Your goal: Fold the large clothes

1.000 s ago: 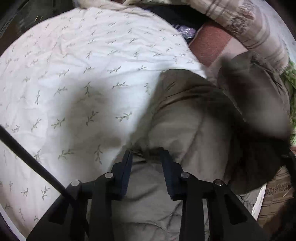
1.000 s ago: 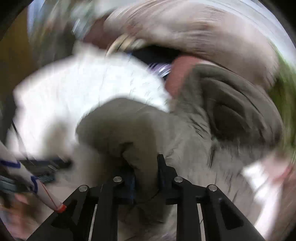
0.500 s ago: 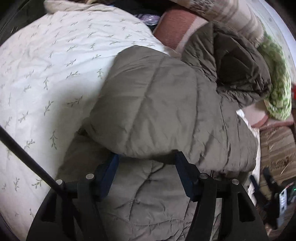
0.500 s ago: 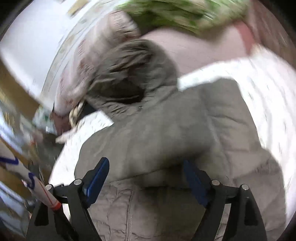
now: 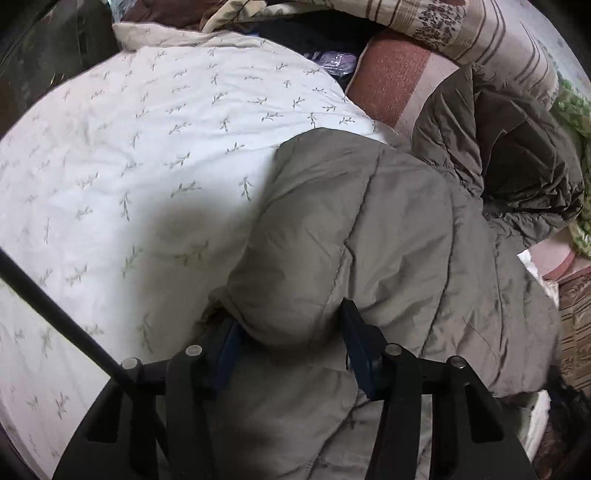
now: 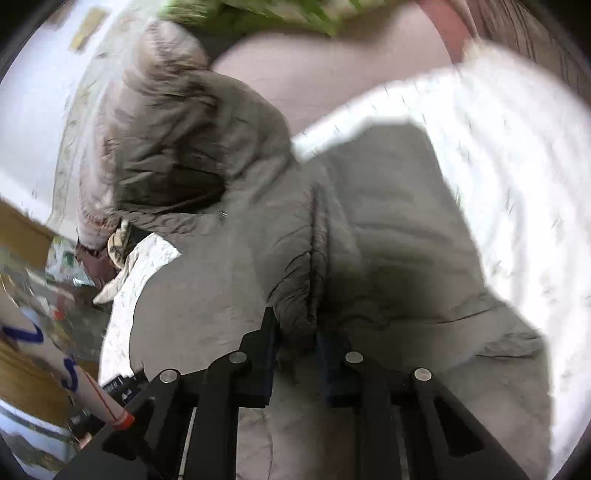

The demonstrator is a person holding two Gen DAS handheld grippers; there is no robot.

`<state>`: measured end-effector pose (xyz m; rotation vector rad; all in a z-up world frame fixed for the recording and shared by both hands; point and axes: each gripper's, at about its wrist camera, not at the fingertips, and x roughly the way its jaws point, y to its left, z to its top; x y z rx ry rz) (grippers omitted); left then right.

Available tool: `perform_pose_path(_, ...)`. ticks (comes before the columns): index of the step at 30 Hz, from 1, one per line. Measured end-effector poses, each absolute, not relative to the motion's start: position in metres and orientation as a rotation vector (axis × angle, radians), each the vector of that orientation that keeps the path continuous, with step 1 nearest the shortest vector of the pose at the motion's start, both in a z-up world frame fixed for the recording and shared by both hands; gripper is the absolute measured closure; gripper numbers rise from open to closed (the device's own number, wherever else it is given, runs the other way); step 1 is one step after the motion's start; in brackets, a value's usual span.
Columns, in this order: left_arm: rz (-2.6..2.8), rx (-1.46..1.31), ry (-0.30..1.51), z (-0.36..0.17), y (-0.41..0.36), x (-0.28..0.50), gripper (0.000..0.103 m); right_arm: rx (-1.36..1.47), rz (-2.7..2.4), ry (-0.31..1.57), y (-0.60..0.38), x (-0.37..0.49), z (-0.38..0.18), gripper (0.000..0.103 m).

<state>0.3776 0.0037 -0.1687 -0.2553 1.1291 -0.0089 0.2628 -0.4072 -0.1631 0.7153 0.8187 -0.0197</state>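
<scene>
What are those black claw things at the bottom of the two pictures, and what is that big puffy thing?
They are grabbers, like tongs, and a person holds one in each hand. A small camera rides on each, so each picture looks forward past its own two fingers.

The puffy thing is a grey-green padded jacket lying on a white bedspread printed with little sprigs. Its hood lies near the pillows.

In the left picture, the left grabber is open, with a fat fold of jacket bulging between its fingers. In the right picture, which is a bit blurry, the right grabber is pinching a bunched ridge of the jacket. The person is folding it.
</scene>
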Motion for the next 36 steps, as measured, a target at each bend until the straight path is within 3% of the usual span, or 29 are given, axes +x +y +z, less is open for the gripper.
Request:
perform_pose_path(4, 0.03, -0.195, 1.103, -0.175, -0.005, 0.372, 0.047, 0.594, -0.042, 0.96, -0.397, 0.284, -0.197, 0.076)
perform_pose_path(6, 0.04, -0.137, 1.064, -0.162, -0.009, 0.361, 0.047, 0.629, -0.045, 0.917, -0.4, 0.274, -0.183, 0.071)
perform_pose_path(7, 0.045, -0.094, 1.019, -0.149, -0.013, 0.351, 0.047, 0.623, -0.028, 0.882, -0.4, 0.27, -0.173, 0.054)
perform_pose_path(8, 0.047, -0.077, 0.995, -0.142, -0.015, 0.346, 0.046, 0.609, -0.014, 0.824, -0.4, 0.262, -0.157, 0.027)
perform_pose_path(9, 0.049, -0.056, 0.957, -0.131, -0.018, 0.338, 0.04, 0.596, -0.014, 0.773, -0.399, 0.253, -0.145, 0.01)
perform_pose_path(11, 0.043, -0.024, 0.881, -0.11, -0.025, 0.325, 0.034, 0.551, 0.002, 0.709, -0.393, 0.237, -0.124, 0.009)
perform_pose_path(19, 0.003, 0.072, 0.664, -0.052, -0.048, 0.269, 0.029, 0.484, 0.133, 0.631, -0.353, 0.196, -0.072, 0.009)
perform_pose_path(28, -0.038, 0.072, 0.685, -0.044, -0.053, 0.265, 0.028, 0.405, 0.104, 0.565, -0.346, 0.201, -0.023, 0.009)
perform_pose_path(36, -0.032, 0.075, 0.703, -0.052, -0.054, 0.273, 0.028, 0.399, 0.106, 0.571, -0.348, 0.218, -0.038, 0.009)
